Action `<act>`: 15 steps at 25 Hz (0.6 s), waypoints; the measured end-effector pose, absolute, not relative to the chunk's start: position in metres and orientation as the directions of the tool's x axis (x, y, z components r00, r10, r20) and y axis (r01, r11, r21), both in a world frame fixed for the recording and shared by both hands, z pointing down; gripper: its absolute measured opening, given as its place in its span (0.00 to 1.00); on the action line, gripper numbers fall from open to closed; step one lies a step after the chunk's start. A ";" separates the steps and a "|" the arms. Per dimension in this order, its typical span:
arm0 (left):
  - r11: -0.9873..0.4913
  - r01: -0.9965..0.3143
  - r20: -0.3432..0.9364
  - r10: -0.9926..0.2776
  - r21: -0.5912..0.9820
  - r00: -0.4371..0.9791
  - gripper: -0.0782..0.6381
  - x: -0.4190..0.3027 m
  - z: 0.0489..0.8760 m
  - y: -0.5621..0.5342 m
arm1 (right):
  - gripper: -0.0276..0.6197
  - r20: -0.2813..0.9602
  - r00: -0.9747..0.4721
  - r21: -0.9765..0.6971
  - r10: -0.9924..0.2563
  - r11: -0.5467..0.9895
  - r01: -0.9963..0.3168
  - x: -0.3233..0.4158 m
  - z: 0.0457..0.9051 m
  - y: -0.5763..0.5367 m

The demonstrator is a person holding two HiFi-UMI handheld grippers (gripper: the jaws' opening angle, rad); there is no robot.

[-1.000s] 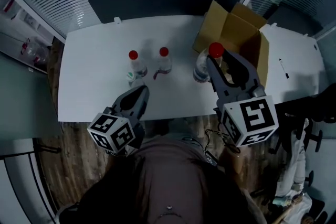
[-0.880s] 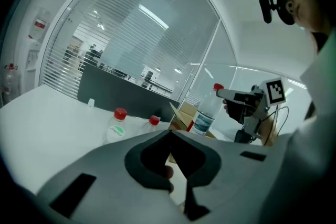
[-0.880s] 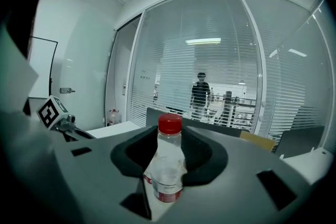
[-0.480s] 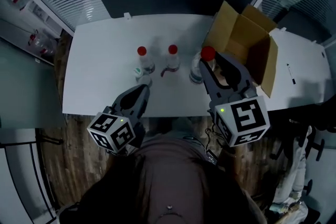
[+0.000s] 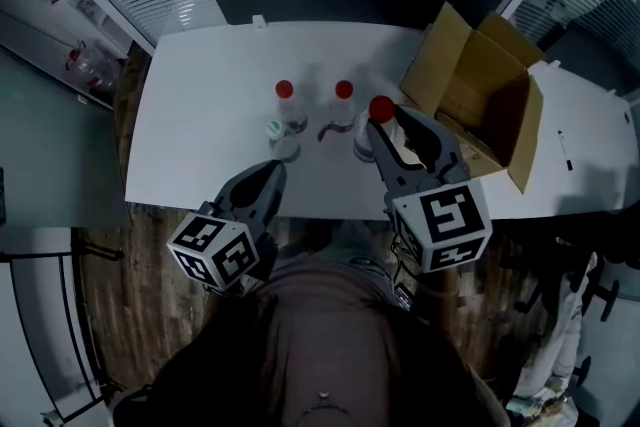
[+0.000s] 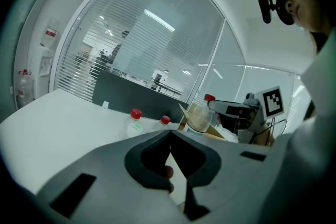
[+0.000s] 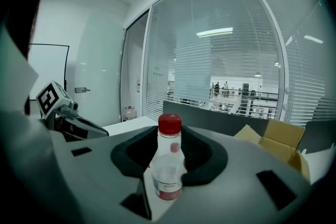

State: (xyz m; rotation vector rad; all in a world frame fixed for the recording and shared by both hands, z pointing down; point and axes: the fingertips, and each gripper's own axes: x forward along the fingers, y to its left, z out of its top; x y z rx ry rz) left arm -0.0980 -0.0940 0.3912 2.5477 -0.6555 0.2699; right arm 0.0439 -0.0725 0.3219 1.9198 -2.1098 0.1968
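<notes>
Red-capped bottle (image 7: 168, 165) upright, pinched between right gripper (image 5: 388, 122) jaws – cardboard box (image 5: 480, 105) near on its right; left gripper (image 5: 266, 180) farther off, jaws pressed together, empty

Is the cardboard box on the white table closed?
No, the flaps of the cardboard box stand open and its inside shows in the head view.

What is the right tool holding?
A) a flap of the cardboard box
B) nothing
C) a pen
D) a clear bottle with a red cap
D: the right gripper view shows the jaws of the right tool closed on the clear red-capped bottle.
</notes>
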 end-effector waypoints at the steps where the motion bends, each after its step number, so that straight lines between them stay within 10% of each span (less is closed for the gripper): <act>1: -0.761 -0.501 0.306 -0.403 0.411 0.863 0.12 -0.099 0.392 -0.094 | 0.28 0.302 -0.084 0.083 -0.950 0.114 -0.990 0.042 0.326 -0.074; 15: -0.716 -0.573 0.319 -0.477 0.399 0.819 0.12 -0.115 0.392 -0.108 | 0.27 0.379 -0.189 0.024 -0.906 0.214 -0.977 0.018 0.389 -0.104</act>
